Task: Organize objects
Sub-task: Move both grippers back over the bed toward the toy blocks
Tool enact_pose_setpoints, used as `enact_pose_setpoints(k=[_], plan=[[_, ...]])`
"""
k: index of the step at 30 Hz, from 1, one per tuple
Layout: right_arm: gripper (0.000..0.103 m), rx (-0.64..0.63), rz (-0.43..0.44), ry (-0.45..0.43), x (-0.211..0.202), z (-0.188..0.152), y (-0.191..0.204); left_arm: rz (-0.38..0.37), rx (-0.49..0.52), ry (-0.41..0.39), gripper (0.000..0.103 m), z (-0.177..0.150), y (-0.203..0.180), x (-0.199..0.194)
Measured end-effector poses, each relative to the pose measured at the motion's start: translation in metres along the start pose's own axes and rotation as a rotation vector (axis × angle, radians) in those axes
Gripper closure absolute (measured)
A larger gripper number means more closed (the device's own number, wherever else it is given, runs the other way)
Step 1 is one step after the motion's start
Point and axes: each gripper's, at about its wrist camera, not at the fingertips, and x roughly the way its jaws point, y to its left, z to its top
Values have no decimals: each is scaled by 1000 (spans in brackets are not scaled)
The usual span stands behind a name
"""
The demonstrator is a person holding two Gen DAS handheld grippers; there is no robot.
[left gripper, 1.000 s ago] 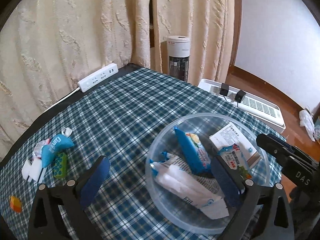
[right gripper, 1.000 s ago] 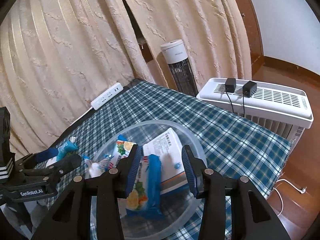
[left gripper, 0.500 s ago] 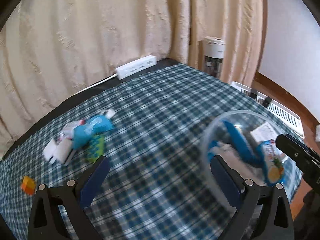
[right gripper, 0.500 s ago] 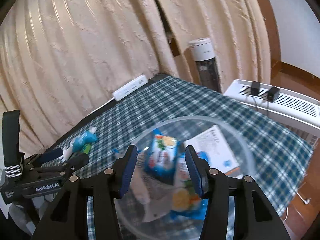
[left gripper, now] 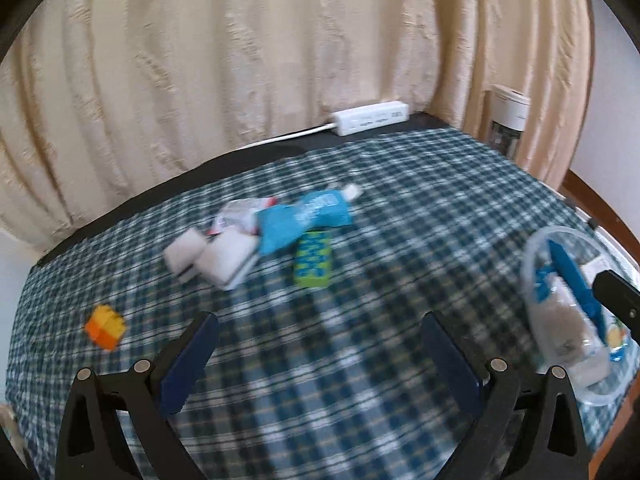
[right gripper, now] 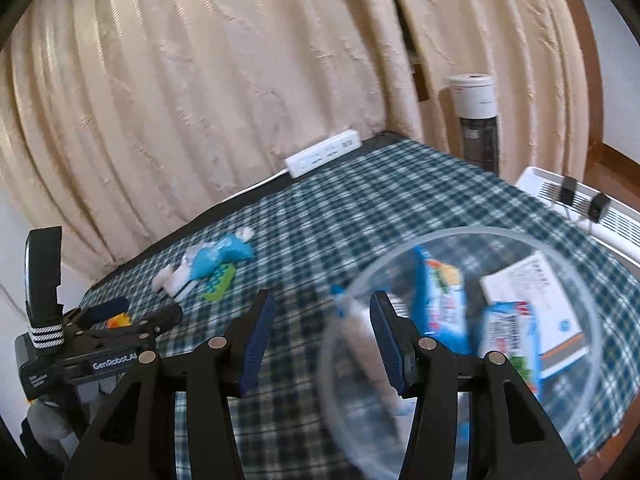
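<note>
A clear plastic bowl (right gripper: 480,233) on the checked cloth holds several blue and white packets and a white box (right gripper: 536,300). Left of it lies a loose heap: a blue tube (left gripper: 304,220), a green packet (left gripper: 314,258) and white blocks (left gripper: 218,258), with an orange-yellow block (left gripper: 105,327) apart. My left gripper (left gripper: 320,336) stands open and empty above the cloth, short of the heap; it also shows at the left of the right wrist view, left gripper (right gripper: 146,311). My right gripper (right gripper: 322,312) is open with nothing between its fingers, at the bowl's left rim.
A white power strip (left gripper: 372,117) lies at the table's far edge against beige curtains. A white tower appliance (right gripper: 476,120) and a low white heater (right gripper: 568,196) stand on the floor beyond the right edge. The bowl (left gripper: 560,320) sits close to the table's right edge.
Both grippers have swung left, away from the bowl and toward the heap. The blue packet that was between the right jaws now lies in the bowl, and those jaws stand slightly wider.
</note>
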Motion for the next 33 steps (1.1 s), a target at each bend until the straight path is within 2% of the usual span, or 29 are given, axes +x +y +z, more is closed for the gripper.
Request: enact_pose_setpoints(k=[14,20,28,33], plan=[[51,-87,83,114,41,-19,63,139,-167,66,0,-16,108,21],[51,-104,94,156,56,-25,76,173,-232,92,0,-23,142,31],[51,-120,102,190,70,-28,86,287,-297,98,0,-30,184,41],[51,-128,109,211,78,-30,91,315,-364,118,0,-37,212,49]])
